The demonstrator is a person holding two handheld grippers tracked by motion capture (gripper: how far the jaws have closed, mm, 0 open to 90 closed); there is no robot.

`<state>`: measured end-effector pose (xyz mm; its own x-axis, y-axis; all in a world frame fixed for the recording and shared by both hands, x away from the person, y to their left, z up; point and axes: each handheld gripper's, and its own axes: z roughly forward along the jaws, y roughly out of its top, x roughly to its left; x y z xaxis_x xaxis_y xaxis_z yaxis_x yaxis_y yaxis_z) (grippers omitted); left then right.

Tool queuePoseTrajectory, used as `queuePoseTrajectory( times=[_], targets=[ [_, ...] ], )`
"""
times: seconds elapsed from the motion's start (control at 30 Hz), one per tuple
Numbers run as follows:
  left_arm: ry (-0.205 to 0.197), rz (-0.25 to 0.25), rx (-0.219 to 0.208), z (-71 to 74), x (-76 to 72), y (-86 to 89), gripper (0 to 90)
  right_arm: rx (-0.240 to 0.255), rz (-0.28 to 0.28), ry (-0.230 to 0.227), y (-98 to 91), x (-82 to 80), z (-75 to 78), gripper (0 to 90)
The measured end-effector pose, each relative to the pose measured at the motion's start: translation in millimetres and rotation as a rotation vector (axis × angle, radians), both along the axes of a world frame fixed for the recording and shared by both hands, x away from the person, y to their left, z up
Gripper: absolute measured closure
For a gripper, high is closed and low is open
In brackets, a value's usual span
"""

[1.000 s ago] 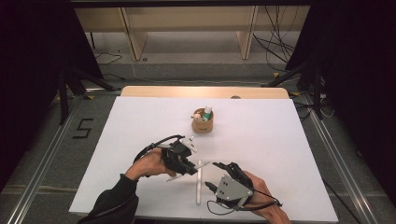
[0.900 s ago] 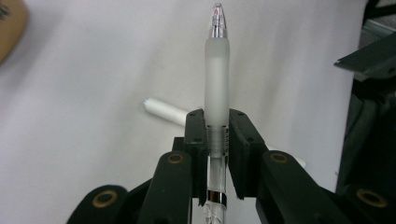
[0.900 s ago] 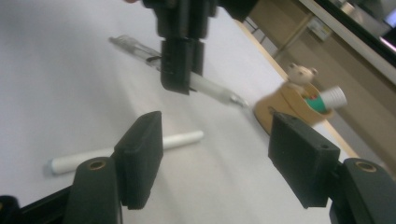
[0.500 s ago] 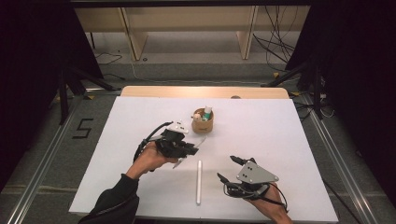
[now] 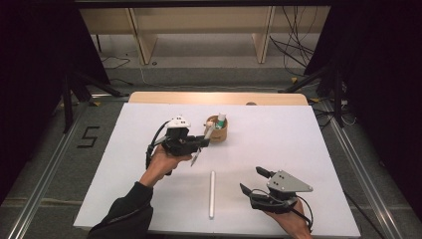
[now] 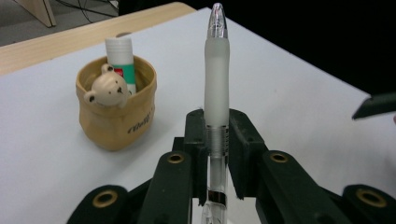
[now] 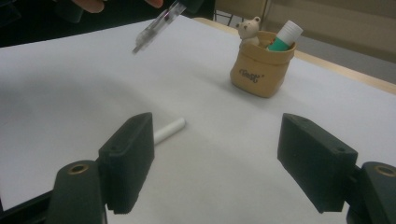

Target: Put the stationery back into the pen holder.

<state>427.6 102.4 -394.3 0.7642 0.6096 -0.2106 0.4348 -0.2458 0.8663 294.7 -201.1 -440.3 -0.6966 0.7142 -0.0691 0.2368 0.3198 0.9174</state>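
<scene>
Two grippers work over the white table [image 5: 298, 129], and we hold a different state in each. Our left gripper [image 6: 217, 154] is clamped on a pen [image 6: 216, 98]: in the left gripper view the jaws press the clear barrel from both sides, with the frosted grip and clear tip rising above them. In the high view the left gripper [image 5: 201, 143] hangs above the table, just left of a tan cup [image 5: 217, 130], and the pen [image 5: 203, 144] runs slanted through its jaws, one end up by the cup's rim, the other pointing down toward the table. We cannot tell whether that upper end touches the cup.

The cup [image 6: 114, 109] stands upright with a small bear figure [image 6: 108, 91] at its rim and a glue stick [image 6: 120, 58] inside.

Our right gripper [image 5: 254, 181] sits low at the near right of the table. Its jaws have just been opening and now stand wide apart with nothing between them; the right gripper view shows bare table in the gap [image 7: 217, 158].

A white stick [image 5: 212, 194] lies flat on the table between our hands, well apart from the cup. In the right gripper view its end [image 7: 169, 129] shows just beyond one jaw, untouched.
</scene>
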Motion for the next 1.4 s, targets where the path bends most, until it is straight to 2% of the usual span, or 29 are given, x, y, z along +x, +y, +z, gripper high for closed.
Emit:
queuePoseTrajectory(
  times=[0.53, 0.7, 1.1, 1.3, 1.4],
  targets=[
    [-0.018, 0.099, -0.134, 10.5, 41.0, -14.9, 78.7, 0.033, -0.031, 0.016, -10.2, -7.6, -5.4, 25.5],
    [-0.043, 0.132, -0.167, 15.6, 53.3, -20.8, 78.7, 0.034, -0.027, 0.012, -11.1, -9.8, -5.9, 25.5],
    [-0.031, 0.165, -0.200, 15.3, 78.4, -37.0, 78.6, 0.036, -0.025, 0.018, -12.7, -11.0, -7.7, 25.6],
    [-0.026, 0.191, -0.198, 12.5, 89.2, -40.7, 78.6, 0.041, -0.027, 0.015, -13.1, -11.6, -7.6, 25.3],
    [-0.015, 0.209, -0.214, 11.3, 95.9, -40.8, 78.6, 0.039, -0.024, 0.017, -13.1, -12.0, -7.5, 25.3]
  ],
)
